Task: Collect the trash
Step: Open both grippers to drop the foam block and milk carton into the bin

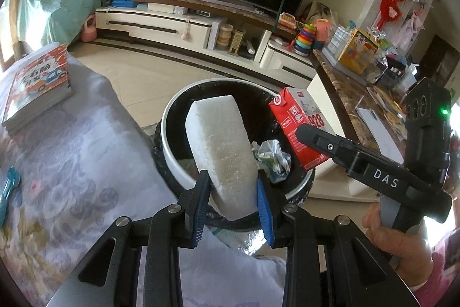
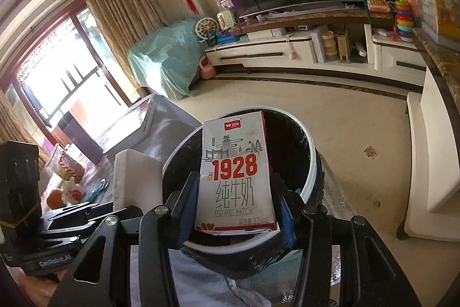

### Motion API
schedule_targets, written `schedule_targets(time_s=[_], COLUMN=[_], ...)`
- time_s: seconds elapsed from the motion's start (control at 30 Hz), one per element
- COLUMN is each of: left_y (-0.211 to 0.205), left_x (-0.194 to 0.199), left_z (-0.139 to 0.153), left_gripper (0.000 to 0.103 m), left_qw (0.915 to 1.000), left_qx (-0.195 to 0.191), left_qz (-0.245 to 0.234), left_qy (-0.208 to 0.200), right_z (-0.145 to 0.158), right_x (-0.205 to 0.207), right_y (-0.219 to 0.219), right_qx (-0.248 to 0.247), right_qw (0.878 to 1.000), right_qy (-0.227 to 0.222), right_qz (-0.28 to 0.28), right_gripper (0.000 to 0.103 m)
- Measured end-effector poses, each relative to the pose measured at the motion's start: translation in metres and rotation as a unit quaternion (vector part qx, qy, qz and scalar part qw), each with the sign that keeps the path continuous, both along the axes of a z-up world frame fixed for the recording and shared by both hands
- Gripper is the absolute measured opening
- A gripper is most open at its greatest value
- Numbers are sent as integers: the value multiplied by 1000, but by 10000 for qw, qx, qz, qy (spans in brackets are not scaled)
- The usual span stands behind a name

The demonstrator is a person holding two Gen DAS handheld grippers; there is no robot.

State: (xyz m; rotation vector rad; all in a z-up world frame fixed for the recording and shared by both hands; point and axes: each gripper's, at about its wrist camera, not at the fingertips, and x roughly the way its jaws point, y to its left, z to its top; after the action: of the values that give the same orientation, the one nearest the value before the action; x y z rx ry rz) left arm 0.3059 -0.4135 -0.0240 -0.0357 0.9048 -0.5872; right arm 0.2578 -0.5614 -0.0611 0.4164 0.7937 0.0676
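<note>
Over the black-lined trash bin (image 1: 172, 151), the left gripper (image 1: 233, 192) clenches a white foam block (image 1: 218, 151) and the right gripper (image 2: 235, 203) a milk carton (image 2: 235, 171) — both still unreleased; crumpled wrappers (image 1: 271, 157) already lie inside.

The trash bin (image 1: 172, 151) mouth is open, obstructed only by crumpled wrappers (image 1: 271, 160) at its near right. The foam block (image 1: 221, 151) and milk carton (image 2: 235, 171) crowd the space above the rim. Far of the bin, the floor (image 2: 345, 117) is clear up to the TV cabinet (image 2: 287, 48).
</note>
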Motion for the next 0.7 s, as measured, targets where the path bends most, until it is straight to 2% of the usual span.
schedule_targets(time_s=[0.7], left_y=[-32], left_x=[45], left_z=[-14], left_gripper=[32], left_qw=[9996], left_qx=[133], left_qz=[-73], left_qy=[249], right_z=[-12], right_x=[32], right_y=[-13], right_qx=[82], right_qw=[9997], right_qy=[219], right_qz=[-14], right_gripper=[49])
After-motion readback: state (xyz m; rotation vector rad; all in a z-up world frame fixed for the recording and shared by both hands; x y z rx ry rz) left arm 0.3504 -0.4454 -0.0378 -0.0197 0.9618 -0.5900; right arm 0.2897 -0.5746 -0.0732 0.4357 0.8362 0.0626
